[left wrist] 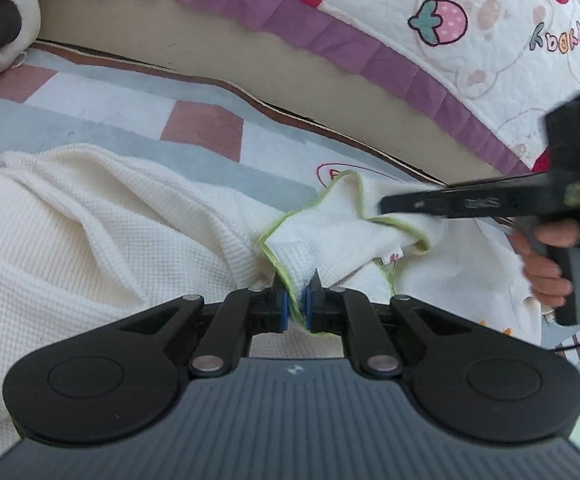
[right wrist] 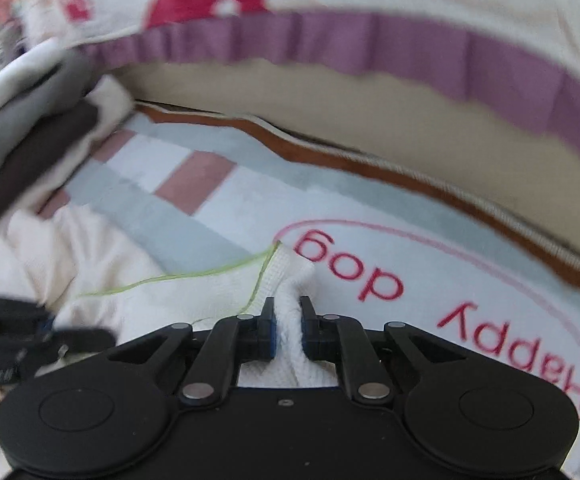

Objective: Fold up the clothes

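Pinching the white garment [left wrist: 162, 216]: left gripper [left wrist: 297, 298] jaws nearly together; right gripper [right wrist: 288, 316] jaws slightly wider.

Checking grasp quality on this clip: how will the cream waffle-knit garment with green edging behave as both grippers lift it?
The cream waffle-knit garment with green edging looks floppy: it lies in soft folds and bunches between the left gripper fingers. It will probably sag between the two holds, the right gripper pinching a separate bunch. The textured knit seems unlikely to slip.
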Motion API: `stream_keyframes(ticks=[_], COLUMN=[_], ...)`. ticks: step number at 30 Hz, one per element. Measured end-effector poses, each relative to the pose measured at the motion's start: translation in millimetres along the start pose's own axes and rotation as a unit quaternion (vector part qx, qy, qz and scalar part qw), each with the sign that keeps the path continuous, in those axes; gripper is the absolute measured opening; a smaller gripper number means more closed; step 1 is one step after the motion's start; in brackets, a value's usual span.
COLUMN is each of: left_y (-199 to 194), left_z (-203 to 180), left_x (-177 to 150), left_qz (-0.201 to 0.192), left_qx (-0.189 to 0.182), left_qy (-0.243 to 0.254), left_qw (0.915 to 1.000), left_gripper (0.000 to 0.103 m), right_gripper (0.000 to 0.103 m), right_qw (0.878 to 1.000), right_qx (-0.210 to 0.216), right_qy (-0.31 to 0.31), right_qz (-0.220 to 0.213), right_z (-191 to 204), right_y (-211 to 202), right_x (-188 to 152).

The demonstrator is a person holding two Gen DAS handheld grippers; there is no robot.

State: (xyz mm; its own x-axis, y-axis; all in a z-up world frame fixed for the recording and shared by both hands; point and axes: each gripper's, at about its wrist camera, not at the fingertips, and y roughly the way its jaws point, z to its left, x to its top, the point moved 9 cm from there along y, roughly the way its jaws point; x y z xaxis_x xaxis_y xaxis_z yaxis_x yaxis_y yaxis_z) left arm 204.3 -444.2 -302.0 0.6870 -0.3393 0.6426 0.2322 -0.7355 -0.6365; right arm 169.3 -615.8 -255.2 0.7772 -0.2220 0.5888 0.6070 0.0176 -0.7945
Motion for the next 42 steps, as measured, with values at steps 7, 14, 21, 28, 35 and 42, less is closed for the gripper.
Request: stream_keyframes(ticks=[7, 14, 21, 28, 35, 42], left_y=[17.5, 52.2, 60.3, 84.0, 104.0, 81.6], left_z=[-35.7, -14.3, 2.4, 2.0, -23.1, -22.2], left_x=[95.9, 178.7, 133.7, 84.9, 86.1, 131.3], left_qz=[-0.060, -0.112, -0.045, 0.034, 0.063, -0.021], left_qx=[0.086, 0.085, 0.096, 0.118, 0.127, 0.140], left_qy=[0.135, -0.021, 0.047, 0.140, 0.223, 0.116], left_qw=[0.9853, 0.9899, 0.9932, 0.9825, 0.9645, 0.9831], left_gripper=[0.009, 0.031, 0.033, 0.041, 0.006, 0.006], right_gripper=[0.011, 0.018, 0.053, 0.053, 0.050, 0.005], right_qw=[0.982, 0.977, 0.974, 0.989, 0.990, 0.984], right_qx=[-0.135, -0.185, -0.085, -0.086, -0.098, -0.073], right_qy=[-0.015, 0.043, 0.180, 0.116, 0.100, 0.131], right_qz=[-0.131, -0.094, -0.105, -0.034, 0.009, -0.101], right_z=[-32.6, -70.9, -103.3, -94.0, -92.8, -75.1], right_y=[-60.0, -18.2, -29.4, -12.6, 21.5, -6.7], right_x=[52.7, 60.9, 58.3, 33.3, 7.0, 25.1])
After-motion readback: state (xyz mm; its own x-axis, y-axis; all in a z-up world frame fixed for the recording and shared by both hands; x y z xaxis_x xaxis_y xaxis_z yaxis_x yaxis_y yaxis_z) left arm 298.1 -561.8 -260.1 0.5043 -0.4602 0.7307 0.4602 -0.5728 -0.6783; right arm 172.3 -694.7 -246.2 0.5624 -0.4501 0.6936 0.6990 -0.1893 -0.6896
